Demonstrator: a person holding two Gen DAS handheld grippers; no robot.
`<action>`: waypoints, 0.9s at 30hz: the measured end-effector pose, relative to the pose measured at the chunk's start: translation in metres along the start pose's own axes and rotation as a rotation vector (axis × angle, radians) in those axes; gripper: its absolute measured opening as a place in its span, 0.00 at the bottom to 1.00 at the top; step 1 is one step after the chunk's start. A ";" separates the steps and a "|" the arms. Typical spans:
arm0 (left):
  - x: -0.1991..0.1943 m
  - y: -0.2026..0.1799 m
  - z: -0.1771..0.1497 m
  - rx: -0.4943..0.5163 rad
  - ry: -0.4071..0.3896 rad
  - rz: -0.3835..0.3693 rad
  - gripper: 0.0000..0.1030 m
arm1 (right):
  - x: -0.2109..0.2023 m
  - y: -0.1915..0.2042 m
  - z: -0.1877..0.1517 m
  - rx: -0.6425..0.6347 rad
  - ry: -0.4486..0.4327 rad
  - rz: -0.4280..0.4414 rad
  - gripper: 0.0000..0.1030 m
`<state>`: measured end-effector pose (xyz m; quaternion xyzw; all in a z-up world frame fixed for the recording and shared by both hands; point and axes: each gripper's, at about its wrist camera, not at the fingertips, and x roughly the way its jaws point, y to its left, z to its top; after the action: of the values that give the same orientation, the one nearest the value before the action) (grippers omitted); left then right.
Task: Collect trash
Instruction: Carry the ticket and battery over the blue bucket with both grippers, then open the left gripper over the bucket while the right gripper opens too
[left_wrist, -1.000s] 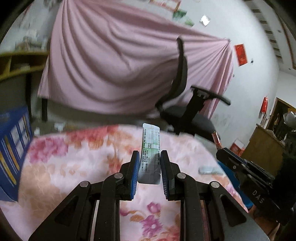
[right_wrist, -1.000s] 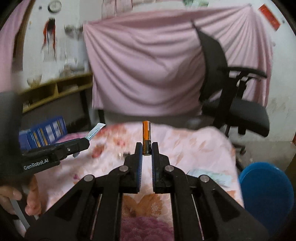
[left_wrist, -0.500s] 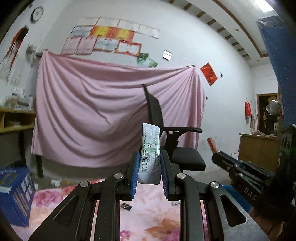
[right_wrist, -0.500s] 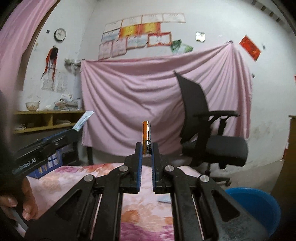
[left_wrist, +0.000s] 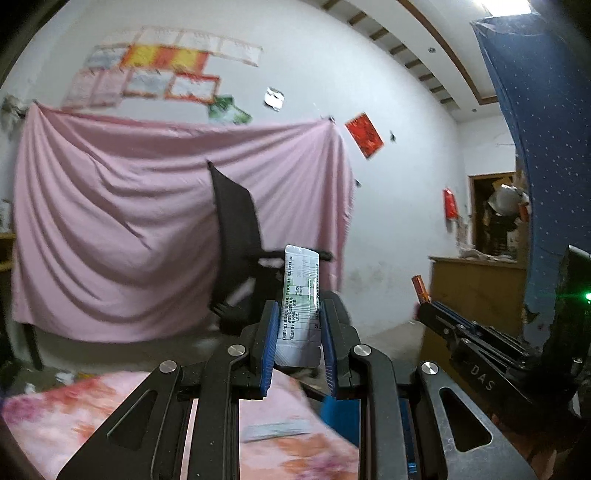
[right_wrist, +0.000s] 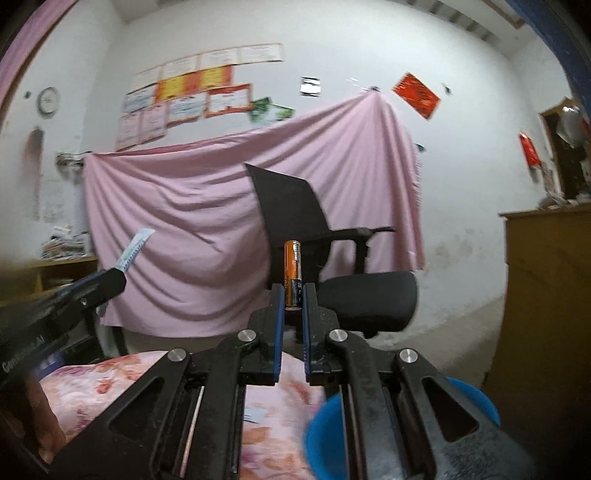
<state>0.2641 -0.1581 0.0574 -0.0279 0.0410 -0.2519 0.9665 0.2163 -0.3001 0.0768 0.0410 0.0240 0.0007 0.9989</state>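
My left gripper (left_wrist: 297, 317) is shut on a flat white-and-green printed sachet (left_wrist: 299, 295) that stands upright between its blue pads. My right gripper (right_wrist: 293, 295) is shut on an orange-and-black battery (right_wrist: 292, 271), held upright. Both point level, above the flowered pink tablecloth (left_wrist: 74, 410). In the right wrist view the left gripper (right_wrist: 110, 282) shows at the left with the sachet (right_wrist: 133, 249) sticking up. In the left wrist view the right gripper (left_wrist: 430, 310) shows at the right with the battery's tip (left_wrist: 420, 286). A blue bin (right_wrist: 476, 402) sits low at the right.
A black office chair (right_wrist: 325, 258) stands before a pink cloth (right_wrist: 184, 240) hung on the wall. A wooden cabinet (right_wrist: 546, 302) is at the right. Another flat sachet (left_wrist: 277, 430) lies on the tablecloth near its right edge. A blue bin's rim (left_wrist: 341, 410) shows behind my left gripper.
Both grippers rose and swung right, still holding the sachet and the battery. The table dropped low in view; the blue bin came closer in the right wrist view.
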 end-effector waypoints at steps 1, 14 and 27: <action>0.010 -0.005 -0.001 -0.010 0.025 -0.018 0.18 | 0.002 -0.007 0.000 0.011 0.012 -0.019 0.36; 0.106 -0.032 -0.018 -0.117 0.377 -0.108 0.18 | 0.032 -0.082 -0.022 0.235 0.246 -0.157 0.36; 0.131 -0.047 -0.030 -0.182 0.552 -0.172 0.35 | 0.043 -0.113 -0.034 0.344 0.363 -0.189 0.38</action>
<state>0.3524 -0.2643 0.0228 -0.0484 0.3221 -0.3260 0.8875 0.2579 -0.4098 0.0312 0.2068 0.2061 -0.0896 0.9522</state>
